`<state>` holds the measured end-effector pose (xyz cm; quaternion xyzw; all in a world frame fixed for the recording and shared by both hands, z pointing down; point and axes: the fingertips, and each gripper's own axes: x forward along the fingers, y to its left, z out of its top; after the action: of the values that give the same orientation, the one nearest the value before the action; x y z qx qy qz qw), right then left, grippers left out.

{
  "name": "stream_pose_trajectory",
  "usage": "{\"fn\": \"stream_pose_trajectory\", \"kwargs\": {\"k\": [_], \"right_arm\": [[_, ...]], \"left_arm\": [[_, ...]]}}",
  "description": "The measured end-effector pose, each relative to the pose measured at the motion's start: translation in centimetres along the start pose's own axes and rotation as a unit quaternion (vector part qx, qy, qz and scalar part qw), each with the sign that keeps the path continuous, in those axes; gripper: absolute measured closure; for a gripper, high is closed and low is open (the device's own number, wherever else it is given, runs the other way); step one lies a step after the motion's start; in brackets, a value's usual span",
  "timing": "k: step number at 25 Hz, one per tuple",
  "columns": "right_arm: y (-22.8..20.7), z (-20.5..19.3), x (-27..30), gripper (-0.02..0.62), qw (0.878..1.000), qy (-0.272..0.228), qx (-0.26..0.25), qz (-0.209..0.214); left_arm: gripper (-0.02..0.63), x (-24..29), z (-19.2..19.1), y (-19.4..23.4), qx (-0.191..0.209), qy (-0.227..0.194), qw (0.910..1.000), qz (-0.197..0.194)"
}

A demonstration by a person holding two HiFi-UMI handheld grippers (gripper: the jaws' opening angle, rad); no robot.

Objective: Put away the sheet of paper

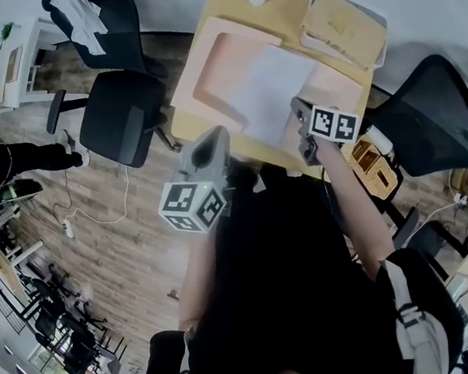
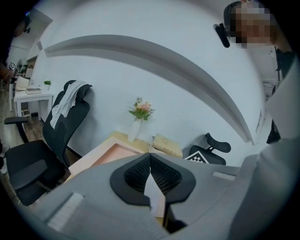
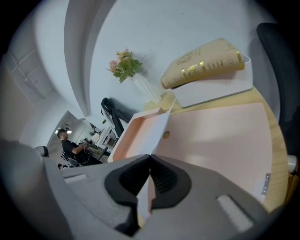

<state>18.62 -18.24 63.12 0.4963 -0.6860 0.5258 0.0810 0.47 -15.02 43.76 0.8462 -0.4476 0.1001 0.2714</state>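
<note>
Grey right gripper point(image 3: 150, 159) and grey left gripper point(image 2: 150, 157) are both pinching the thin white sheet of paper point(image 1: 270, 89). Probably best lowering both ends level, sheet taut, into the open pink plastic case point(image 1: 195, 63).

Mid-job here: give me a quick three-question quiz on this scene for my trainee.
1. True or false: the right gripper has its fingers shut on the sheet.
2. What stands at the far edge of the desk? A) a vase of flowers B) a lamp C) a mug
3. What does the sheet lie over?

Key: 1 true; 2 A; 3 the open pink folder.
</note>
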Motion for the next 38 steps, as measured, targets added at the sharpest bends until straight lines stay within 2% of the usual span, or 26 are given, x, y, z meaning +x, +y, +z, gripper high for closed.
{"fn": "stream_pose_trajectory", "kwargs": {"k": [15,28,38], "right_arm": [[4.2,0.5,7.5,0.592,0.999,0.044,-0.021,0.016],[5.2,0.8,12.2,0.592,0.996,0.073,-0.049,0.01],[5.4,0.8,14.3,0.591,0.995,0.082,-0.055,0.005]], "left_arm": [[0.597,-1.4,0.6,2.9,-0.018,-0.006,0.9992,0.035],[0.597,-2.1,0.4,4.3,-0.021,-0.002,0.9984,0.053],[0.597,-2.1,0.3,4.4,-0.023,0.001,0.9985,0.051]]}}
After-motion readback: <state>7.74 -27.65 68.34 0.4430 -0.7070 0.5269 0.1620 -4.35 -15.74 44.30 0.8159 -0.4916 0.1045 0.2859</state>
